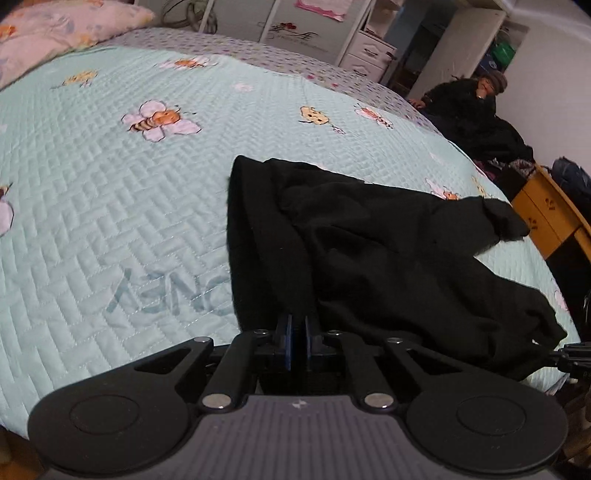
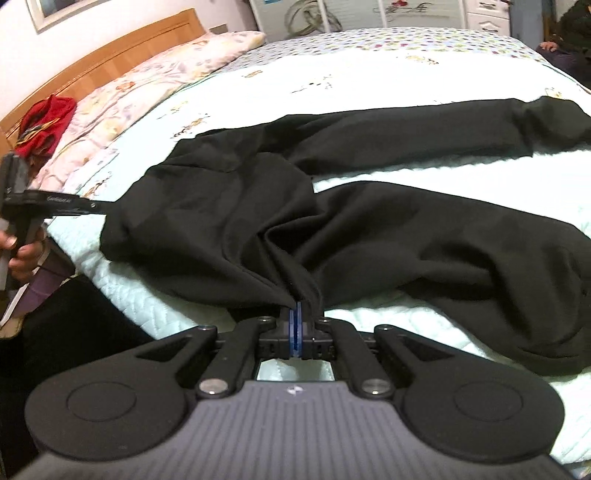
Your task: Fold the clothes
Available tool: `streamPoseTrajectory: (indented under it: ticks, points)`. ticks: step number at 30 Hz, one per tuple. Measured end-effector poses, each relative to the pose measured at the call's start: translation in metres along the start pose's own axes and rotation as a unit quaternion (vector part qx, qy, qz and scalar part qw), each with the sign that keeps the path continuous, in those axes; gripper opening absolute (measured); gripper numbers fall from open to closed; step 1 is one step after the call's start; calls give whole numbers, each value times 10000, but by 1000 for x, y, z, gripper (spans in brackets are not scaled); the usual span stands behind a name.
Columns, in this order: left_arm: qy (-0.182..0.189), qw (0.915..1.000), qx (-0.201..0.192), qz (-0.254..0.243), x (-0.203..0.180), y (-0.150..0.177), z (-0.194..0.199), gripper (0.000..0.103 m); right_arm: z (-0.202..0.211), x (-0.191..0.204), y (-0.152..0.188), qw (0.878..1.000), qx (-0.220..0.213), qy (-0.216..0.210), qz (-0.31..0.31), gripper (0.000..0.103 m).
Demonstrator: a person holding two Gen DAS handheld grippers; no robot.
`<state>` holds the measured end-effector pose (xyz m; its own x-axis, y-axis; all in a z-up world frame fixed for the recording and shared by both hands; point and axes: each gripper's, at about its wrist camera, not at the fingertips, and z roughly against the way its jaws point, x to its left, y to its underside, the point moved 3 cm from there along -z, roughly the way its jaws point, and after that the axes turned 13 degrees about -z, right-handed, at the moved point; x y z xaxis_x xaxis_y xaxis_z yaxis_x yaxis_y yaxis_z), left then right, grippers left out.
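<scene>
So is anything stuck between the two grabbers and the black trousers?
No, nothing visible. The left gripper and the right gripper are each shut straight on the black trousers, which lie spread on the quilt with nothing on top.

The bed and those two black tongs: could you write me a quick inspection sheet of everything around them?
Surface: bed with a pale green quilted cover printed with bees.
Job's things: black trousers spread on the cover, both legs stretched out, the waist end bunched and creased.
Clutter: red cloth by the wooden headboard; floral pillow.
Grippers: left gripper shut on the trousers' edge; right gripper shut on a gathered fold of them.
Cables: nothing seen.
Surroundings: white drawers, a wooden cabinet, and a person in dark clothes sitting past the bed's far corner.
</scene>
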<state>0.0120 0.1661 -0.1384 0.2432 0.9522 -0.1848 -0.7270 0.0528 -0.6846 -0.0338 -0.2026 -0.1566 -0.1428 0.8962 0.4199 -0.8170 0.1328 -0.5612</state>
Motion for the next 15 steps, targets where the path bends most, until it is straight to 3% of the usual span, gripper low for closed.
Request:
streamPoseTrajectory:
  ticks: [9, 15]
  points:
    - [-612, 9962, -536, 305, 27, -52, 7, 0, -10, -7, 3, 9998, -21, 176, -131, 2]
    - [-712, 9964, -262, 390, 36, -32, 19, 1, -12, -11, 5, 9996, -51, 205, -175, 2]
